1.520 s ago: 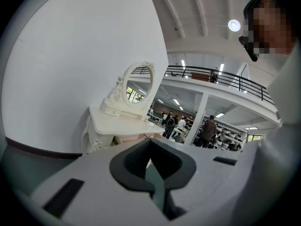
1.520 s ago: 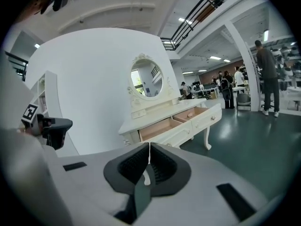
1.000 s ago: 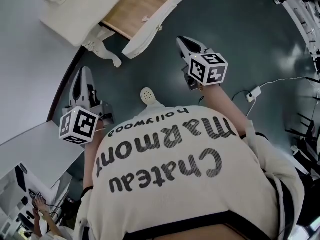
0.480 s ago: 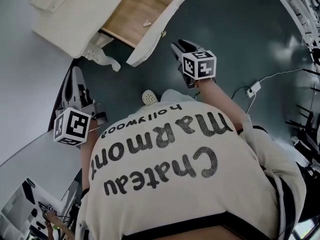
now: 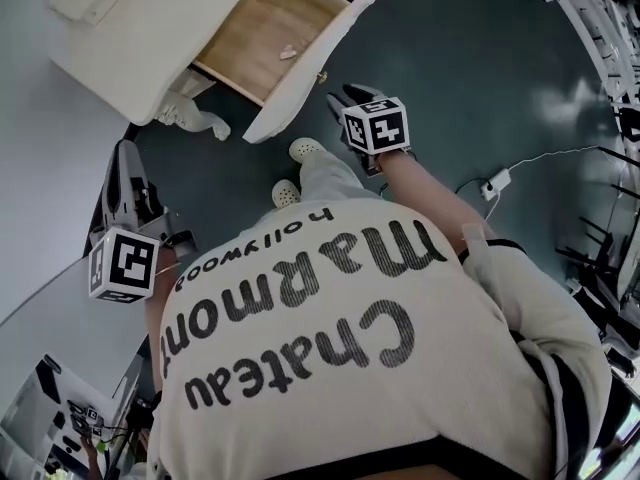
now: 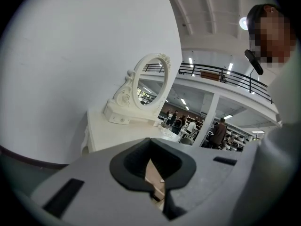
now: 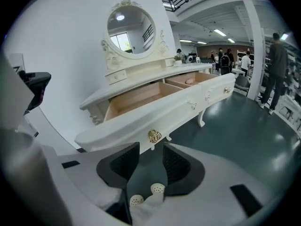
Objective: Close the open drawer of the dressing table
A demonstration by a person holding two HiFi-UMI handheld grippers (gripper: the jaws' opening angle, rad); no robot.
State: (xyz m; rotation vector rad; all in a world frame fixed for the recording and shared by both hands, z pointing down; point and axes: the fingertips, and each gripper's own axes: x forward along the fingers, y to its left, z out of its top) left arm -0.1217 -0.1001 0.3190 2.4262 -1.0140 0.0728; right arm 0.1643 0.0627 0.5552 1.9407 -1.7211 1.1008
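Just opened, empty right gripper [image 7: 150, 160] faces drawer [image 7: 157, 116]

Right gripper [image 5: 338, 96] closer to drawer front [image 5: 305, 73], jaws opened.

Short clear lane ahead of right gripper [image 7: 150, 164] fingertips.
Jaws just opened, nothing between; drawer front [image 7: 136, 124] with gold knob [image 7: 154, 136] blocks just beyond fingertips; bare floor [image 7: 235, 135] free to their right; shoes [image 7: 157, 189] below.

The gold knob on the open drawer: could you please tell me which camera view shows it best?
The right gripper view: the gold knob faces the camera just beyond the right tongs. The head view shows it only as a tiny speck from above. The left gripper view does not show it.
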